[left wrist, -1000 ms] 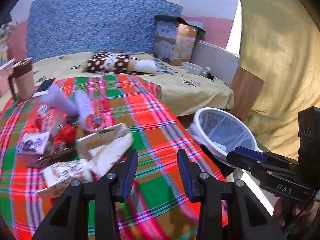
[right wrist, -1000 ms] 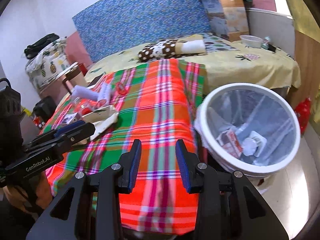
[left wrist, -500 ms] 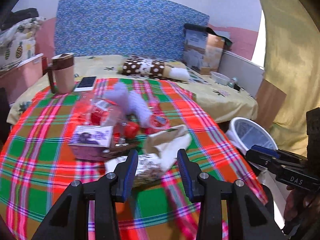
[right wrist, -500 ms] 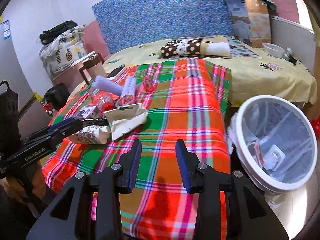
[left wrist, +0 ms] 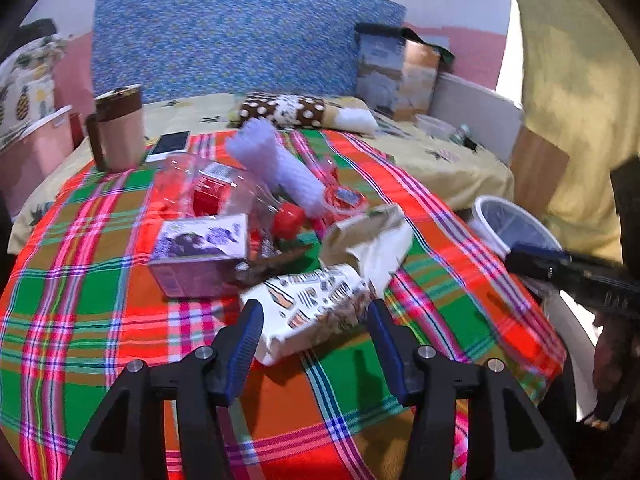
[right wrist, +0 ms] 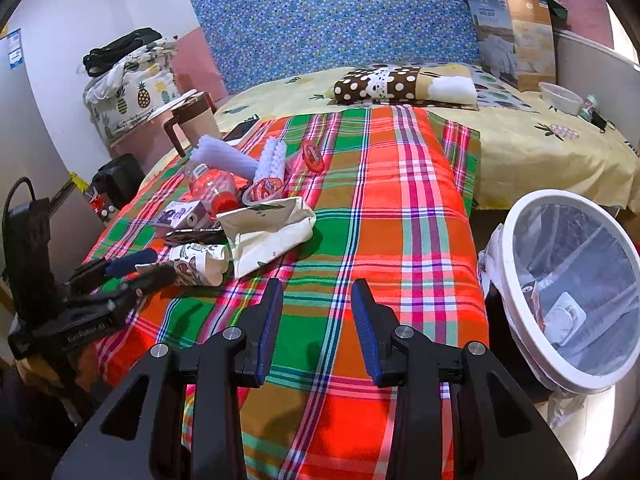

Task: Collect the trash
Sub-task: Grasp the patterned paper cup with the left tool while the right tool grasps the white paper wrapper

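A heap of trash lies on the plaid cloth (left wrist: pixel 100 292): a crushed patterned paper cup (left wrist: pixel 308 304), a cream paper bag (left wrist: pixel 368 240), a purple carton (left wrist: pixel 200 256), a clear bottle with a red cap (left wrist: pixel 224 196) and white foam rolls (left wrist: pixel 280 168). My left gripper (left wrist: pixel 316 320) is open, its fingers on either side of the paper cup (right wrist: pixel 200 264). My right gripper (right wrist: pixel 316 308) is open and empty over bare cloth. The white bin (right wrist: pixel 568 288) with some trash inside stands right of the bed.
A brown mug (left wrist: pixel 120 128) and a phone (left wrist: pixel 168 146) sit at the cloth's far left. A polka-dot pillow (right wrist: pixel 400 84), a cardboard box (right wrist: pixel 516 36) and a small bowl (right wrist: pixel 560 98) lie on the yellow sheet behind.
My left gripper has swung left from the bin side and closed in on the trash heap, now straddling the paper cup. My right gripper has drifted left, bin now at its right edge.
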